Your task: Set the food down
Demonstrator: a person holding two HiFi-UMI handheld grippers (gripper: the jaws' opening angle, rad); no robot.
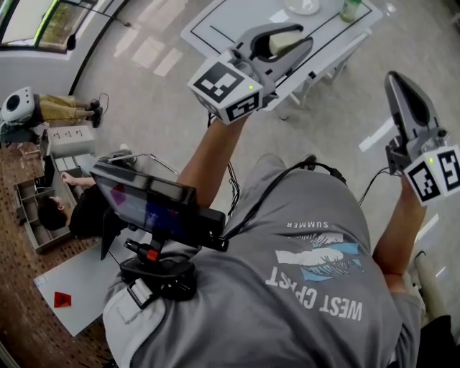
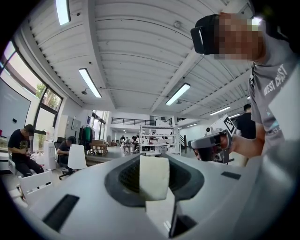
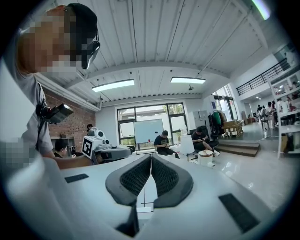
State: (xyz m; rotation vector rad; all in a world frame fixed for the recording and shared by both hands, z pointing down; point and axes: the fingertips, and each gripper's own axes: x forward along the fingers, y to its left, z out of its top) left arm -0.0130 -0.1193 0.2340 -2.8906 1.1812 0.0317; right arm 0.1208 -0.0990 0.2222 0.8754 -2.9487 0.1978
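Pale glossy flooring [image 1: 144, 65] fills most of the head view, with a strip of brick-patterned ground along the far left, where a seated person [image 1: 61, 210] bends beside grey trays [image 1: 32, 208]. Next to them lies a white board [image 1: 79, 287] bearing a red diamond mark [image 1: 62, 299]. A black camera unit [image 1: 158, 205] sits on the chest of the wearer's grey T-shirt [image 1: 302, 287]. Above it the left arm is raised, and the left gripper [image 1: 298, 44], behind its marker cube [image 1: 224, 90], has its jaws part-way open and pressed against a pale, cream-coloured block of food [image 2: 154, 177] that stands upright between them. In the head view this food overlaps the near edge of a white table [image 1: 215, 21] with a black outline; how far above the table it hangs cannot be judged. Over at the right edge the right gripper [image 1: 399, 80] is also held up, its ribbed pads [image 3: 161, 176] pressed flat together with nothing between them
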